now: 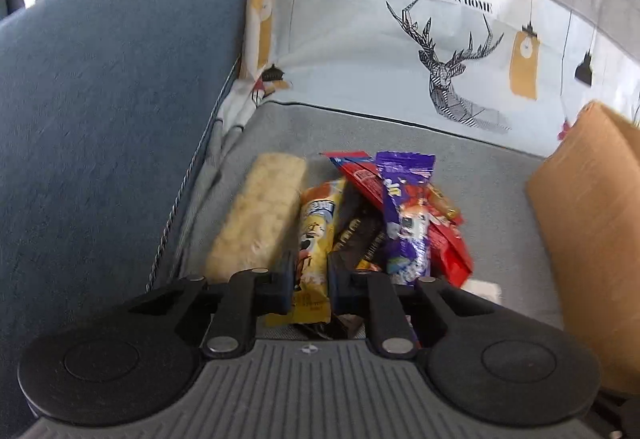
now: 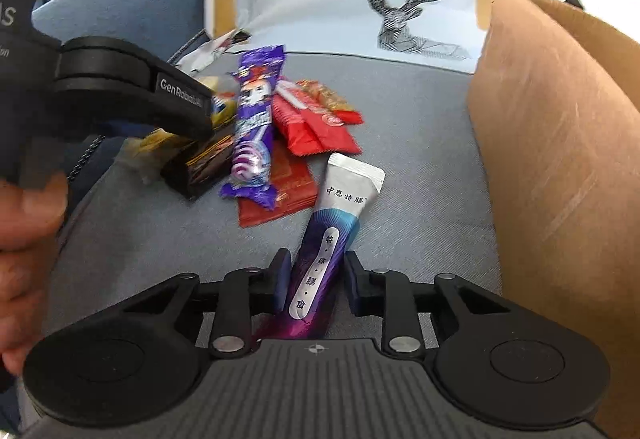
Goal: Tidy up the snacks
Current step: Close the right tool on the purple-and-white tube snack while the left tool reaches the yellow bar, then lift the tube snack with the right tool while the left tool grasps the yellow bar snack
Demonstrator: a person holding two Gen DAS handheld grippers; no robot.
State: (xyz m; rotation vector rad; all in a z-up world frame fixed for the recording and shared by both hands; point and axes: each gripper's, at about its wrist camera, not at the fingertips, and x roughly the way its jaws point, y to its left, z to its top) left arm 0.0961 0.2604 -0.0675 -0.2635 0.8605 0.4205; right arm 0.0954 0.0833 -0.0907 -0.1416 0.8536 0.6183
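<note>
1. Risk: left gripper [image 1: 310,279] is clamped on the yellow snack packet [image 1: 316,235], but its lower end overlaps the dark chocolate bar [image 1: 354,239] w/ the purple lollipop wrapper [image 1: 404,211] leaning just beside. Lifting could drag or flip neighbours, scattering the pile across the grey sofa seat [image 1: 460,175].
2. Risk: the yellow packet is thin film; the pads sit near 1 end, so it may slide out or dangle and swing.
3. Risk: right gripper [image 2: 316,279] has its fingers v. close on the purple-white stick sachet [image 2: 324,251]. Left finger looks touching, a sliver of gap shows on the right, so I judge the clamp not yet firm. A pull now may leave the sachet behind.
4. Risk: cardboard box [image 2: 560,143] wall stands near on the right; a tilted sachet could catch its rim if it's meant to go in there (my guess from the task).
5. Pose: both grippers point steeply down-fwd at the seat. In the right wrist view the left gripper reaches in from the upper left over the pile, w/ a person's hand [image 2: 24,239] at the left edge.
6. Task things: snacks lie heaped mid-seat in front of the deer-print cushion [image 1: 440,59]; red wrappers [image 2: 316,127] and a pale rice-cracker pack [image 1: 260,215] flank the heap; sachet lies apart, nearest the box.
</note>
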